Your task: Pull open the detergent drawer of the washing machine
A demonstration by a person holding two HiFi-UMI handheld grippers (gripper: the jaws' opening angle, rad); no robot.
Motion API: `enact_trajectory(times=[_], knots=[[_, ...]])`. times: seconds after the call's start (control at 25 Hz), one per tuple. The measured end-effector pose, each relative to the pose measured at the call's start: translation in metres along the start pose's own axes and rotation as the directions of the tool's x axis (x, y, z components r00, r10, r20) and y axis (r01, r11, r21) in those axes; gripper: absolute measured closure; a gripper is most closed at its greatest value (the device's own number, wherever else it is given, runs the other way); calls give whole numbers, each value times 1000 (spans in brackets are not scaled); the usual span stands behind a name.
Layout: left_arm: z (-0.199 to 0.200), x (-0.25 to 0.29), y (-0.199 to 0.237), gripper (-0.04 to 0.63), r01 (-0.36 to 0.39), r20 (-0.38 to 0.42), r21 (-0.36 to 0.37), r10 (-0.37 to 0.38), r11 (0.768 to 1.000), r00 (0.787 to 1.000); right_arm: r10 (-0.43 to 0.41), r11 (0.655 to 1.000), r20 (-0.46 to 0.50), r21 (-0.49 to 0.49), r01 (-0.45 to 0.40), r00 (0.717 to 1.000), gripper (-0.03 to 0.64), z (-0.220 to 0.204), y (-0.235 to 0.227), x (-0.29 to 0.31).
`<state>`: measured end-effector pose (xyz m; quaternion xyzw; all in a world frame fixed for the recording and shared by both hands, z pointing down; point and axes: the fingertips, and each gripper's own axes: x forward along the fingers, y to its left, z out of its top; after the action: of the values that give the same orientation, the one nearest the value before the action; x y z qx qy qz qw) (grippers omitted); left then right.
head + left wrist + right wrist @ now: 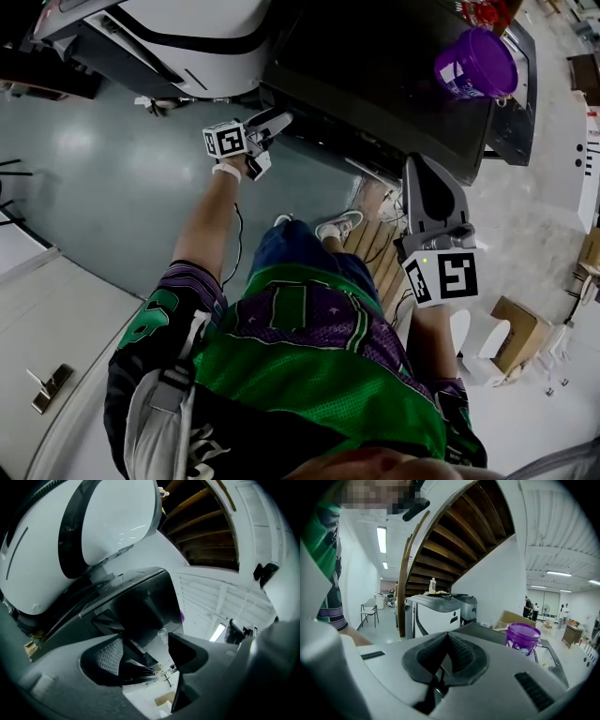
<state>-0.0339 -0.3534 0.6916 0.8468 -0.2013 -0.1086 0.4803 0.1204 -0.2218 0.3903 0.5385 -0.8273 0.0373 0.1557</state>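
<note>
Washing machine [375,75] front faces person [300,347] — left tongs [277,124] spread at its corner; right tongs [422,169] pressed together.

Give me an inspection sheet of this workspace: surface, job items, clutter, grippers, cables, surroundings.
Surface: smooth grey floor.
Job's things: dark washing machine; its detergent drawer cannot be told apart from the dark front.
Clutter: purple tub on the machine's top; cardboard box on the floor.
Grippers: left gripper open at the machine's upper front edge; right gripper shut, empty.
Cables: thin black cable beside the left forearm.
Surroundings: white machine, wooden staircase, chair.
</note>
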Motion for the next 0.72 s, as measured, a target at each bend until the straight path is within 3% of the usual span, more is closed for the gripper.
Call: enact_trajectory(times=[0.24,0.56,0.72], knots=[[-8,10,-3,304,90,-44,-29,-91,996,995,1,1000,-17,-9,-1,1000,615,-4,3,1],[7,12,-3,302,145,19,-73,-144,987,989,0,1000,-31,-9,-1,1000,615,-6,5,6],[4,12,-3,302,141,51,-115,-136,983,989,6,1000,-33,-9,-6,999,615,-6,6,7]])
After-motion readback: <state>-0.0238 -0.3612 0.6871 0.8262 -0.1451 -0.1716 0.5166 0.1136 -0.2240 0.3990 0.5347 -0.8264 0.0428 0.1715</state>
